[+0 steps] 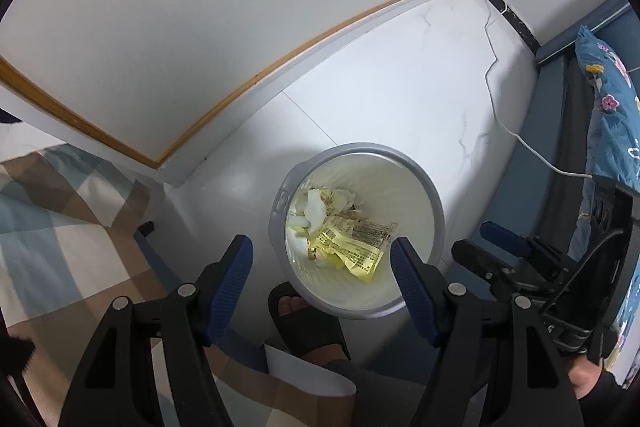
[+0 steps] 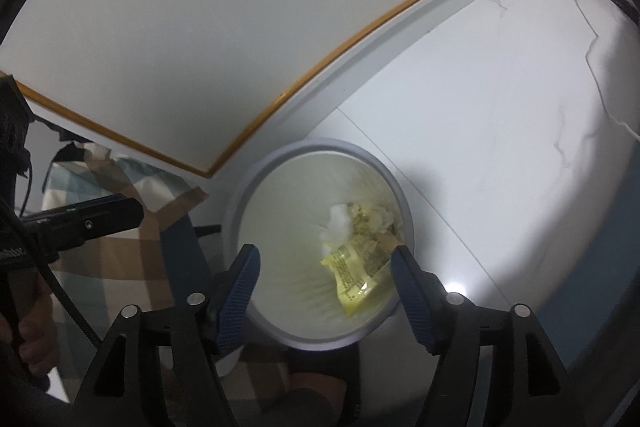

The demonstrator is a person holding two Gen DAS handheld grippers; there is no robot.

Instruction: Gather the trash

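Trash [image 1: 344,247] lies at the bottom of a round grey-rimmed bin [image 1: 434,203] standing on the pale marble-look floor [image 1: 400,87]: a yellow printed wrapper [image 2: 354,277] on top, with crumpled white and yellowish scraps [image 1: 316,205] beside it toward the far side. Both grippers hang over the bin, pointing steeply down. Left gripper [image 1: 322,259] has its blue-padded fingers [image 1: 240,263] spread apart with nothing between them; in its view they frame the near rim of the bin. Right gripper [image 2: 325,265] likewise has its fingers [image 2: 242,279] standing wide, empty, with the bin's mouth showing between them and the wrapper lying well below, inside the bin. From the left camera the right gripper shows at the right edge, just beside the bin. A foot in a black sandal [image 1: 304,319] stands on the floor right against the near side of the bin. A checked blanket [image 1: 60,219] in brown, blue and cream hangs at the left, a white panel with a wooden edge [image 1: 160,27] rises behind, and a white cable [image 1: 496,67] trails across the floor toward blue floral bedding [image 1: 612,115] on the right.
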